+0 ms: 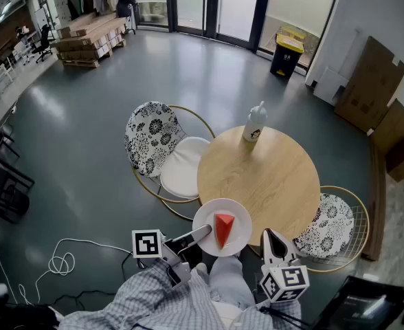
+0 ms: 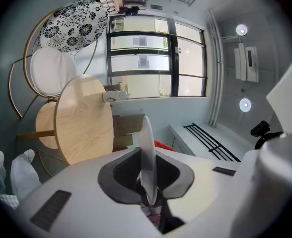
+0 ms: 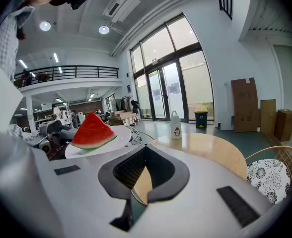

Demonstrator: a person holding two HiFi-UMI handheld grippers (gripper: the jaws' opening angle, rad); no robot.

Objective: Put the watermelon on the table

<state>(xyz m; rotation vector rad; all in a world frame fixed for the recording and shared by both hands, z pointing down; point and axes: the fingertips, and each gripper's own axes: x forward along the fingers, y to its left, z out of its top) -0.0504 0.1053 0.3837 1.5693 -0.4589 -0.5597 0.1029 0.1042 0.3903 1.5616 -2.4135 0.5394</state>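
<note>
Checked sleeves (image 1: 154, 306) and the two marker cubes sit closest to me. My left gripper (image 1: 203, 231) is clamped on the near rim of a white plate (image 1: 240, 216); its own view shows the plate edge-on, pinched between the dark pads. On that plate lies the watermelon slice (image 1: 223, 229), red flesh with a green rind. The plate hangs over the near edge of the round wooden table (image 1: 264, 177); I cannot tell whether it touches the wood. My right gripper (image 1: 268, 234) is just beside the plate on its right, with its jaws drawn in to a thin slit and nothing between them. A white cable (image 1: 61, 260) curls on the floor to my left. At the table's far edge stands a white bottle (image 1: 254, 124). Flower-patterned chairs with gold wire frames flank the table, one at the left (image 1: 149, 135), one at the right (image 1: 331, 222). Well beyond, a yellow-lidded bin (image 1: 286, 52) stands near the glass doors (image 1: 216, 5).
</note>
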